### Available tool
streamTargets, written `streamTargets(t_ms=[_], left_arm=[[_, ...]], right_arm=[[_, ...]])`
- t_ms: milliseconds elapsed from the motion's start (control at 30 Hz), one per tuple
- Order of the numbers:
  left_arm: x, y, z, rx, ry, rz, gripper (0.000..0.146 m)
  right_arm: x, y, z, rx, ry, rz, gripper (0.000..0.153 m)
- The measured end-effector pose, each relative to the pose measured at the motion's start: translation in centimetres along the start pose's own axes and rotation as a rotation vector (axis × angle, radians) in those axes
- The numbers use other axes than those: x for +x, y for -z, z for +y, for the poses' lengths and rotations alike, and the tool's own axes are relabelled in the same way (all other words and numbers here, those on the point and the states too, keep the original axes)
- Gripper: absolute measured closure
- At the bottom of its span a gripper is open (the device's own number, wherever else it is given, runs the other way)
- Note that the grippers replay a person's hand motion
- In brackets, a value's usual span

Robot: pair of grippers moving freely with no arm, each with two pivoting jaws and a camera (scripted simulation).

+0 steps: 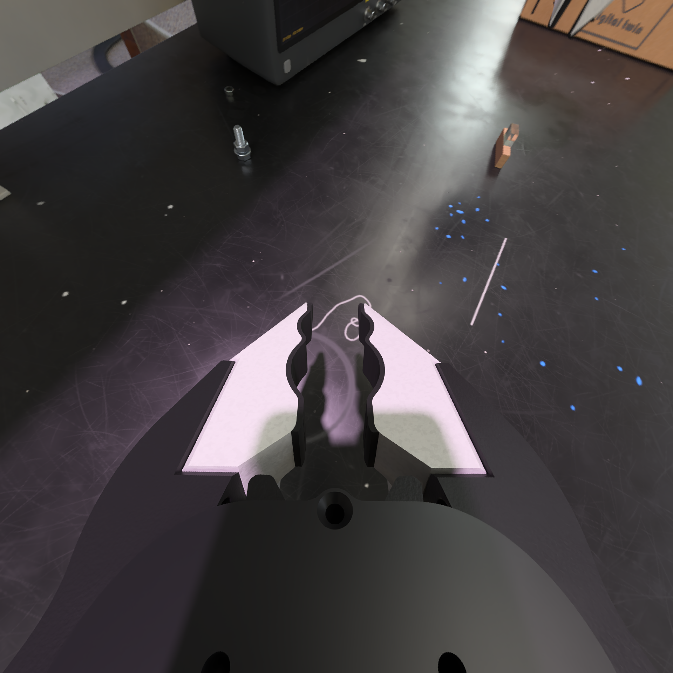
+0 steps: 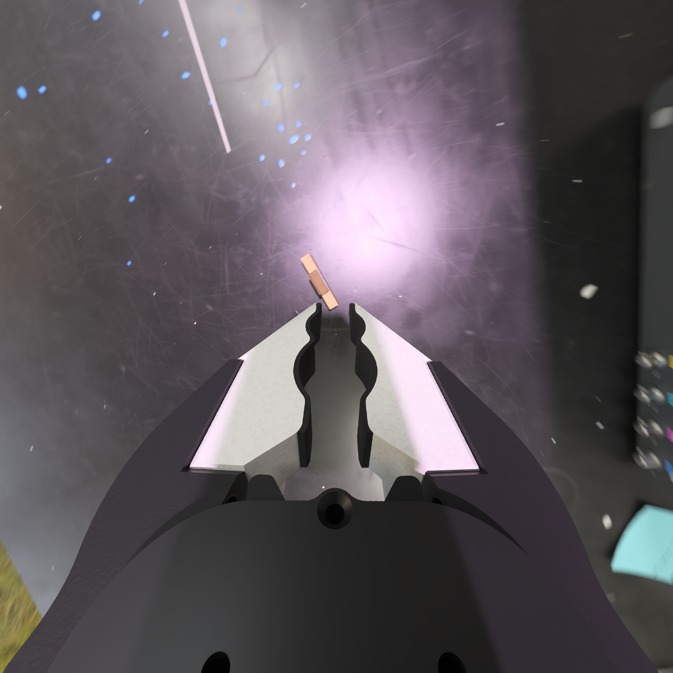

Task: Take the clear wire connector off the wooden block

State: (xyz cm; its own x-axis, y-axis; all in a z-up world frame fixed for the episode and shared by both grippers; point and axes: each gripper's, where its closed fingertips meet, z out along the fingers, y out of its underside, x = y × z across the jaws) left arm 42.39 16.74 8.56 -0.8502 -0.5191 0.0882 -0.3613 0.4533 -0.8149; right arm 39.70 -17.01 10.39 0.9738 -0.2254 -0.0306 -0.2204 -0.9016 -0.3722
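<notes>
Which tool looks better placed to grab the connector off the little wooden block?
Probably the right tool: it is open, with the block just beyond its tips. The left tool, also open, has the block far off to its right.

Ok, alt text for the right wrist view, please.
The open right gripper hovers over a scratched black table, its fingertips just short of a small wooden block carrying the clear wire connector. Blue specks and a thin pale rod lie beyond.

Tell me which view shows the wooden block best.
The right wrist view: the wooden block lies just ahead of the open right gripper, seen from above. The left wrist view shows the same block small and far off to the right, with the connector on it.
</notes>
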Motion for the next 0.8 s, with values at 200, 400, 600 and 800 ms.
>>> streamTargets(t_ms=[200,400,600,800], left_arm=[[-0.6,-0.5,-0.1,-0.059,0.017,-0.055,0.121],[-0.7,-1.4,0.1,-0.102,0.015,-0.066,0.121],[-1.0,-1.8,0.3,-0.122,0.011,-0.066,0.121],[-1.0,-1.9,0.3,-0.119,0.017,-0.058,0.121]], right_arm=[[-0.1,-4.4,2.5,-0.172,0.146,-0.209,0.134],[1.0,-6.3,2.9,-0.148,0.212,-0.252,0.143],[-0.4,-7.0,3.3,-0.172,0.293,-0.332,0.137],[1.0,-6.7,2.4,-0.143,0.318,-0.270,0.142]])
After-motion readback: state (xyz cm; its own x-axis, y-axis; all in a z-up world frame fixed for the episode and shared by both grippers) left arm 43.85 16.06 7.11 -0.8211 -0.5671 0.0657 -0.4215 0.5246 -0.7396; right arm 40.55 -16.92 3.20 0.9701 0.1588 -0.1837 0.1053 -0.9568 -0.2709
